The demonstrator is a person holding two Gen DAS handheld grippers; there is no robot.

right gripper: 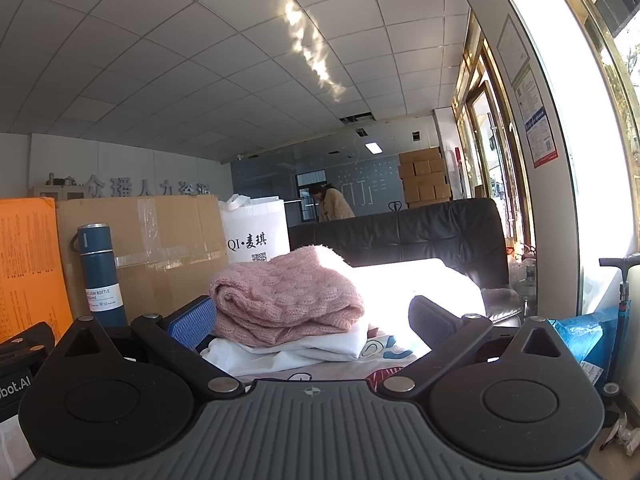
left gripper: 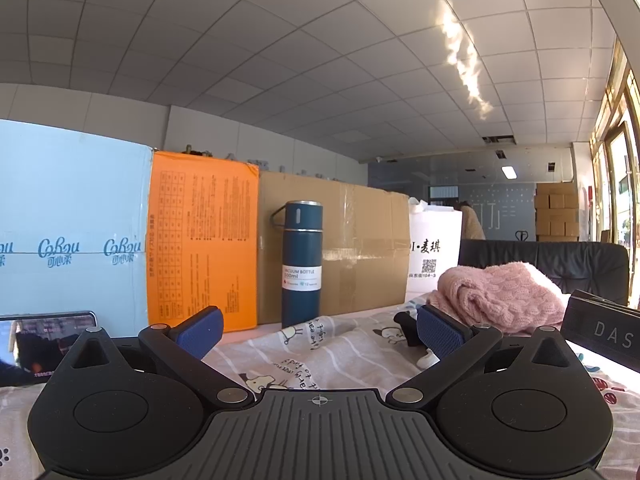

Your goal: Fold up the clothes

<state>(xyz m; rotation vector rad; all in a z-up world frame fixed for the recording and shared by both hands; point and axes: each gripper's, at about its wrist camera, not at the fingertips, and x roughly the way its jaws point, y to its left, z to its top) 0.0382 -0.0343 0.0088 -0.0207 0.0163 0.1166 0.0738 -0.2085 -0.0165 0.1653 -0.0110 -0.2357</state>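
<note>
A folded pink knit sweater (right gripper: 288, 300) lies on top of a folded white garment (right gripper: 320, 344), on a table covered with a cartoon-print cloth (left gripper: 320, 348). My right gripper (right gripper: 316, 320) is open and empty, its blue pads low to either side in front of the pile. The sweater also shows in the left wrist view (left gripper: 500, 296), to the right and beyond my left gripper (left gripper: 320, 330), which is open and empty just above the cloth. The other gripper's black body (left gripper: 600, 332) shows at the right edge.
A blue vacuum bottle (left gripper: 301, 264) stands at the back of the table before cardboard boxes (left gripper: 352, 248) and an orange box (left gripper: 200, 240). A phone (left gripper: 44, 344) stands at the left. A white bag (right gripper: 256, 236) and black sofa (right gripper: 420, 232) lie behind. A person (right gripper: 332, 202) stands far off.
</note>
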